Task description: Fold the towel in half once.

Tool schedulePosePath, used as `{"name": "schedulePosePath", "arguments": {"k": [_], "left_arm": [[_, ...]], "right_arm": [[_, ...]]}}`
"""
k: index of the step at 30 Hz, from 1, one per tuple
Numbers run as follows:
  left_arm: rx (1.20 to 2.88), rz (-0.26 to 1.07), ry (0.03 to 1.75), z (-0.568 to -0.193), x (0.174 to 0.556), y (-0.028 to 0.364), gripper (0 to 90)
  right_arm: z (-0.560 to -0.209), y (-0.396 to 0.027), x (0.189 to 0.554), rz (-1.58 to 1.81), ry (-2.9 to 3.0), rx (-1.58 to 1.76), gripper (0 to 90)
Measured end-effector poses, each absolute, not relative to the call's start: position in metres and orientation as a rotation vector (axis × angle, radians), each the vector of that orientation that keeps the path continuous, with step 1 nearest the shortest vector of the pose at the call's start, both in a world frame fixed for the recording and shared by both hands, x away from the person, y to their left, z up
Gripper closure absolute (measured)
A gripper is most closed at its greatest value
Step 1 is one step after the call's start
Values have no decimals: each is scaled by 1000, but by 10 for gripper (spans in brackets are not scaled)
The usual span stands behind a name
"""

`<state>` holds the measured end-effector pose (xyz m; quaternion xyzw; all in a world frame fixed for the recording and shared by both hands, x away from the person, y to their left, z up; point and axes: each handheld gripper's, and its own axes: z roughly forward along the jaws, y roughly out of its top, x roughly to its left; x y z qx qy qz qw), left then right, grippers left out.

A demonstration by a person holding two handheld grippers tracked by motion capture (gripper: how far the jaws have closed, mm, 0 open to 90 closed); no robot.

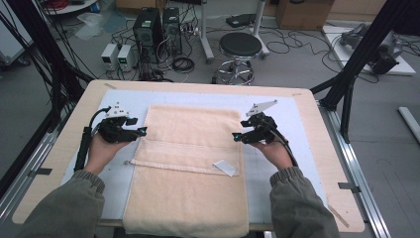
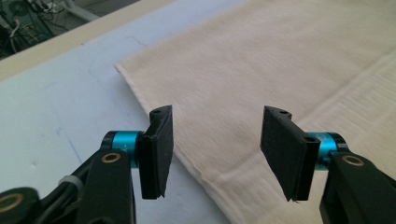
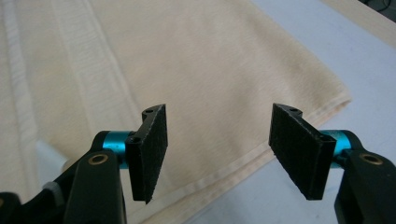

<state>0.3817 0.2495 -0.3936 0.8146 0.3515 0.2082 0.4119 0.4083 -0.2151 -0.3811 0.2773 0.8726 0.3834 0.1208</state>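
Note:
A cream towel [image 1: 190, 163] lies folded on the table, its upper layer ending in a hem across the middle, with a white label [image 1: 225, 167] near its right edge. My left gripper [image 1: 142, 131] hovers at the towel's left edge with its jaws apart; in the left gripper view that gripper [image 2: 217, 149] is open over the towel's edge [image 2: 196, 163], nothing pinched. My right gripper [image 1: 236, 136] stands at the towel's right edge. In the right gripper view it [image 3: 219, 151] is open above the towel's hem [image 3: 243, 158], pads clear of the cloth.
The towel rests on a pale blue mat [image 1: 277, 163] on a wooden table [image 1: 327, 148]. The towel's near end hangs to the front edge. Beyond the table stand a black stool [image 1: 240, 47], computer towers [image 1: 148, 27] and cables on the floor.

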Motion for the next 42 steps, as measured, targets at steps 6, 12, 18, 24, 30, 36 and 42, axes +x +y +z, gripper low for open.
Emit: {"name": "schedulePosePath", "arguments": {"k": [6,12,18,24,30,36,42], "left_arm": [[2080,501,826,-402,355,246,391],[2079,488,764,-409,334,241,390],[2085,459,764,-421,324,241,391],[2146,409,738,-431,323,237,483],[2201,385,683,-438,322,229,658],[2193,390,683,-438,323,228,821],[2175,409,691,-431,322,229,847]], "right_arm": [[-387,-216,377,1124,2550,736,372],[-386,-210,358,1090,2604,697,361],[-407,-207,338,1130,2602,671,382],[-429,-205,329,1134,2643,661,440],[-435,-204,334,1127,2701,627,651],[-436,-206,341,1175,2732,634,819],[-431,-206,342,1178,2734,611,854]]}}
